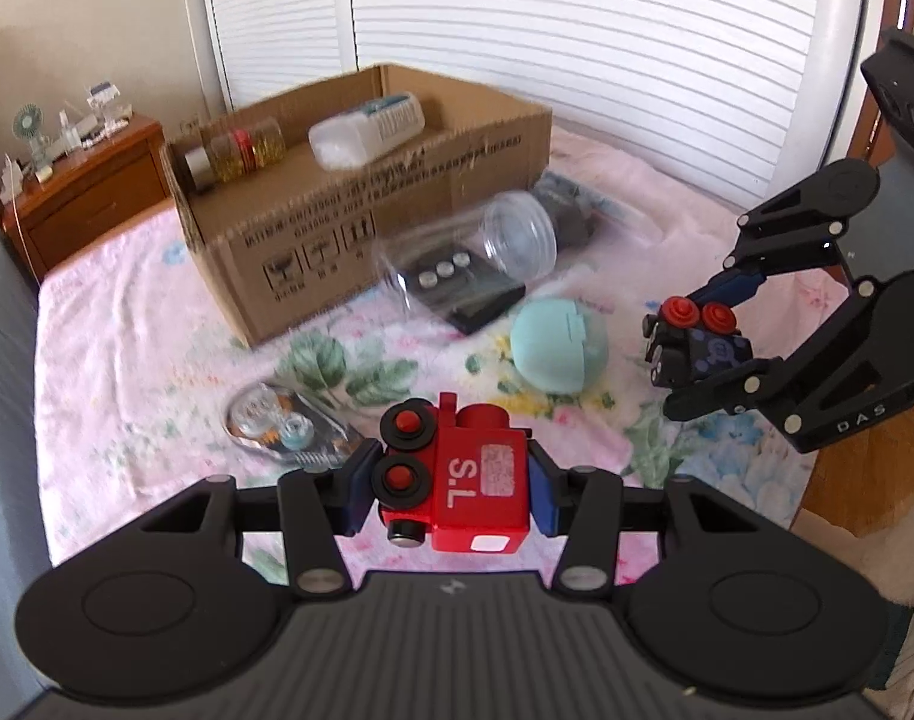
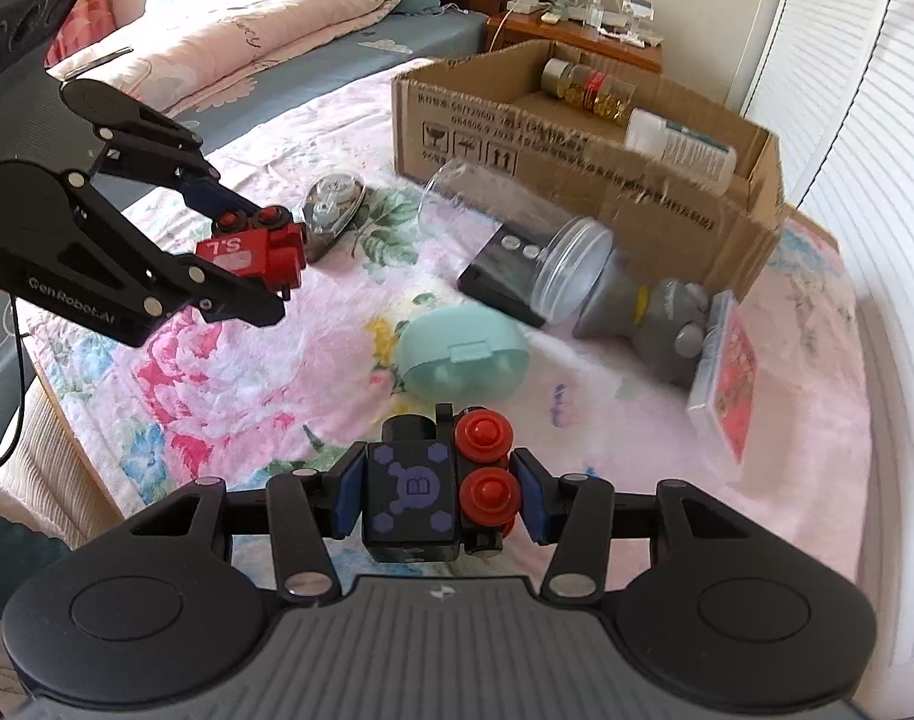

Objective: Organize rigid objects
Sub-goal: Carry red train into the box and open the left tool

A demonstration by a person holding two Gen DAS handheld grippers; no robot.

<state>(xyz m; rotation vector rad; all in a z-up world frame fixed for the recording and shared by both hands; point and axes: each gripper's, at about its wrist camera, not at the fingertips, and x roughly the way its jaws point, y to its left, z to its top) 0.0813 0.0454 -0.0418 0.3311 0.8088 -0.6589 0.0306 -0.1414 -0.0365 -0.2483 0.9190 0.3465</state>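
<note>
Red toy train (image 1: pixel 457 480) clamped crosswise, chimney pointing forward.

We see a red toy train (image 1: pixel 463 474) marked "S.L", with black wheels and red hubs, lifted off the bed on its side, and a black train (image 2: pixel 433 492) with purple markings and red wheels also held up. A clear jar (image 2: pixel 517 240), mint case (image 2: pixel 460 354) and grey toy (image 2: pixel 655 315) lie on the bed beside the box (image 2: pixel 577 156), which holds two bottles.
</note>
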